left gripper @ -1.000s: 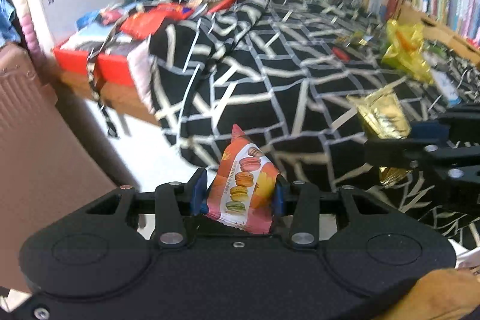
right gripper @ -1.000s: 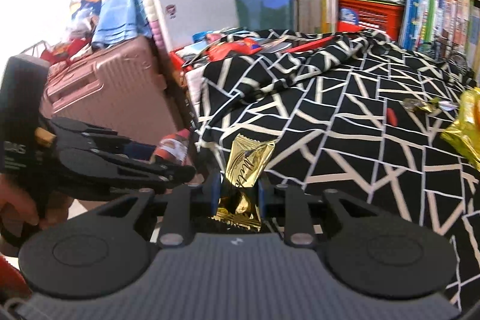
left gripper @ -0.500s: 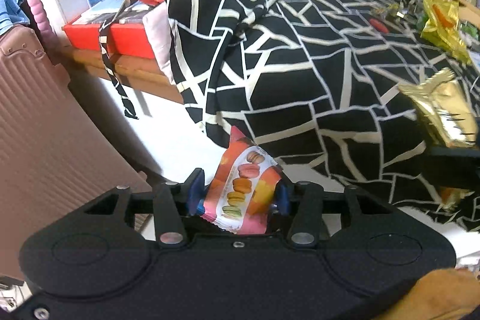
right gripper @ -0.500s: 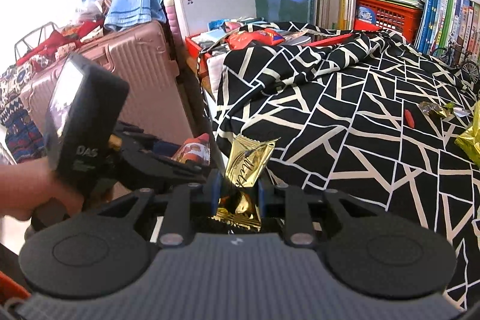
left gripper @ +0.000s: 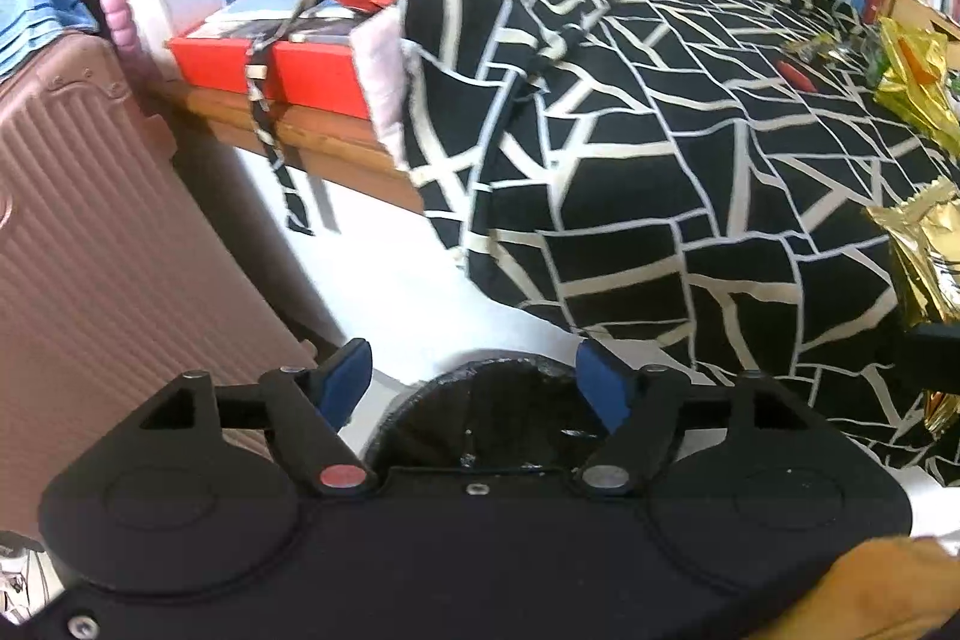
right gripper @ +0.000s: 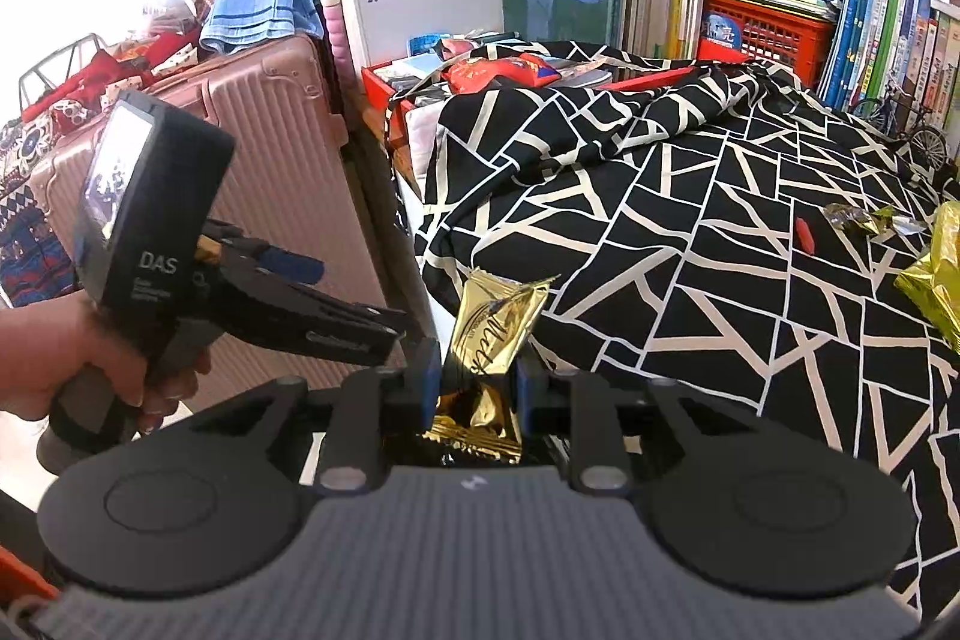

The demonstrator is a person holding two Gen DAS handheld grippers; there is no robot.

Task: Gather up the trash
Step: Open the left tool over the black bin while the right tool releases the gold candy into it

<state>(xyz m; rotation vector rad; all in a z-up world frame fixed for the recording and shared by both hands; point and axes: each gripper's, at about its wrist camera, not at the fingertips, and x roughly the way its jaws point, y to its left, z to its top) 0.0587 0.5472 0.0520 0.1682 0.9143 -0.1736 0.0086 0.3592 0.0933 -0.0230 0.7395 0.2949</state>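
Left gripper [left gripper: 477, 379], jaws opening with nothing between them, hangs over what appears to be a black-lined bin [left gripper: 492, 412]; right gripper [right gripper: 471, 385] pinches a gold wrapper [right gripper: 492, 334] beside the patterned cloth [right gripper: 690, 232].

The black-lined bin [left gripper: 480, 418] under the left claw [left gripper: 474, 379] shows only its far rim and part of its dark inside; the claw's own body hides the rest, and what lies in the bin cannot be made out. Right of the bin, the gold wrapper [left gripper: 927, 250] is cut by the picture's right edge, and the dark piece below it is too cropped to name. In the right wrist view the gold wrapper's [right gripper: 489, 340] lower end is crumpled behind the right claw [right gripper: 474, 388], so its bottom is hidden. Beyond it on the patterned cloth [right gripper: 720, 232], small foil scraps [right gripper: 864, 219] are too tiny to identify, and a larger gold bag [right gripper: 936, 274] is cut off at the edge.
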